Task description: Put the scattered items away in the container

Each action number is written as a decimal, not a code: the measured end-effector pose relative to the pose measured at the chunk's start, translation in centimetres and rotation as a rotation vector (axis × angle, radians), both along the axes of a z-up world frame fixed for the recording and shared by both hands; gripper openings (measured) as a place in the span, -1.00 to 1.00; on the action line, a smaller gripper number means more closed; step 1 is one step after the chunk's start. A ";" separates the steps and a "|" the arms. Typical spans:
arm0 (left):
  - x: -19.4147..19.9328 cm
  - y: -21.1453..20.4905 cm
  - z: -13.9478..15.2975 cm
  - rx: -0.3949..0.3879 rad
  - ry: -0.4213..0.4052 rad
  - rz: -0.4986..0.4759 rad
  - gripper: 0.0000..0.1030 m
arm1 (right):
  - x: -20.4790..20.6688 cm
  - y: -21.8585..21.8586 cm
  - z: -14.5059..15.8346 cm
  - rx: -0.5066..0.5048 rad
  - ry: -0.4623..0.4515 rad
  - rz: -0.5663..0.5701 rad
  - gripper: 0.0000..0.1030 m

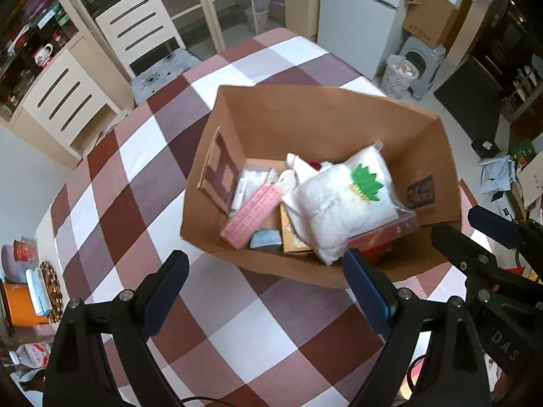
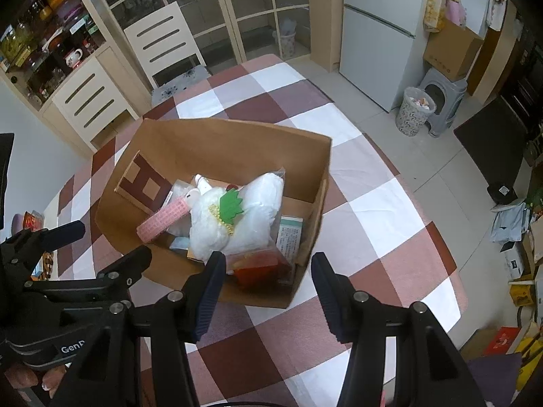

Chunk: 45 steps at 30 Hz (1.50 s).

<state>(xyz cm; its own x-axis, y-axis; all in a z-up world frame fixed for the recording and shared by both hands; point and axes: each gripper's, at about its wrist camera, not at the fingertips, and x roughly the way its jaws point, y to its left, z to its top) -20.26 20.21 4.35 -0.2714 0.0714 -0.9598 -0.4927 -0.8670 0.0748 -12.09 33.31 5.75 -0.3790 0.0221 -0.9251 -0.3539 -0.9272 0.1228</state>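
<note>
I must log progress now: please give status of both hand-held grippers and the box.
Left hand-held gripper open, empty. Right hand-held gripper open, empty. Cardboard box holds the items. Nothing in the way.

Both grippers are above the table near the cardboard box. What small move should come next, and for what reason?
Probably draw both back and stop. The left gripper and right gripper are open and hold nothing. The cardboard box already holds the white plush and pink strip, and no loose item shows on the checked cloth.
</note>
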 end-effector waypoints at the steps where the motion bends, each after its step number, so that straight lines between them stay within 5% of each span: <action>1: -0.1 -0.2 -0.2 -0.006 -0.004 0.008 0.81 | -0.1 -0.2 -0.1 0.001 -0.003 0.003 0.04; 45: -0.7 0.0 -1.4 0.016 -0.029 0.010 0.84 | -0.7 -0.5 -0.4 0.049 -0.014 0.016 0.04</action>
<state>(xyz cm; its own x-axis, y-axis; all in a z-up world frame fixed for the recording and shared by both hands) -20.94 20.19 2.95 -0.2440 0.0845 -0.9661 -0.4855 -0.8730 0.0463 -12.82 32.81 5.32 -0.3669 0.0619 -0.9282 -0.3405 -0.9375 0.0721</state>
